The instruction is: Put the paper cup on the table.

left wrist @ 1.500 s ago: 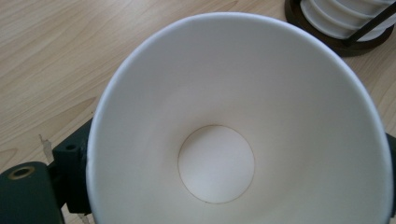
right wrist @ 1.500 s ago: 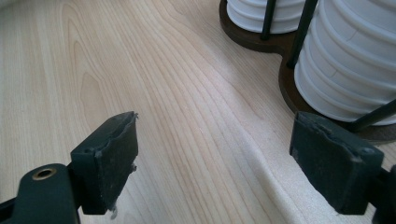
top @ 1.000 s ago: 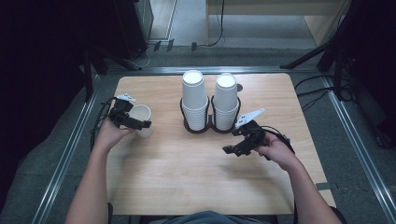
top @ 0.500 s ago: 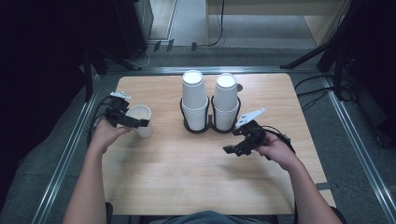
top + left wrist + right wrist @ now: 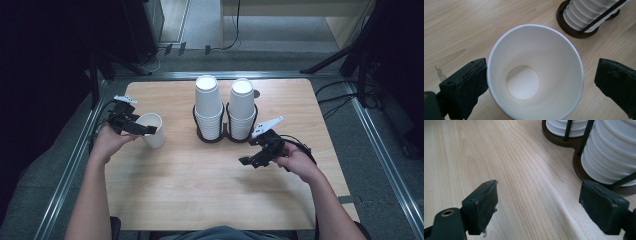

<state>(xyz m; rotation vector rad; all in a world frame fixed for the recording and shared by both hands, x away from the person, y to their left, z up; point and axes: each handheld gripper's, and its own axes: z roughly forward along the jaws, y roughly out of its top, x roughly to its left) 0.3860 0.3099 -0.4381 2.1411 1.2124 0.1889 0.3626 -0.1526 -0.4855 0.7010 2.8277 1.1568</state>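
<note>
Here, at the left side of the wooden table (image 5: pixel 200 190), a single white paper cup (image 5: pixel 151 129) standing upright with its mouth up, near the left edge and well apart from the rack. Around it, the left gripper (image 5: pixel 137 129), held from the left by the left hand (image 5: pixel 107 142), with jaws spread wide on both sides of the cup. In the left gripper view, the cup (image 5: pixel 535 75) seen from above between the two black jaws: one jaw touching or almost touching the rim, the other jaw clearly apart from it, so not clamped. Inside the cup, only the round white bottom. At the middle of the far half of the table, a dark wire cup holder (image 5: pixel 225 131) with two tall stacks of white cups (image 5: pixel 208 105) side by side, both upright. To the right and nearer, the right gripper (image 5: pixel 250 161) in the right hand (image 5: pixel 295 162), hanging low over bare wood, pointing to the left, with jaws wide apart and nothing between them. In the right gripper view, the holder's brown base (image 5: pixel 564 138) and the ribbed lower rims of the stacks (image 5: pixel 614 157) just beyond one jaw, apart from it. Around the table, a metal frame (image 5: pixel 75 165) and grey floor (image 5: pixel 390 165).
</note>
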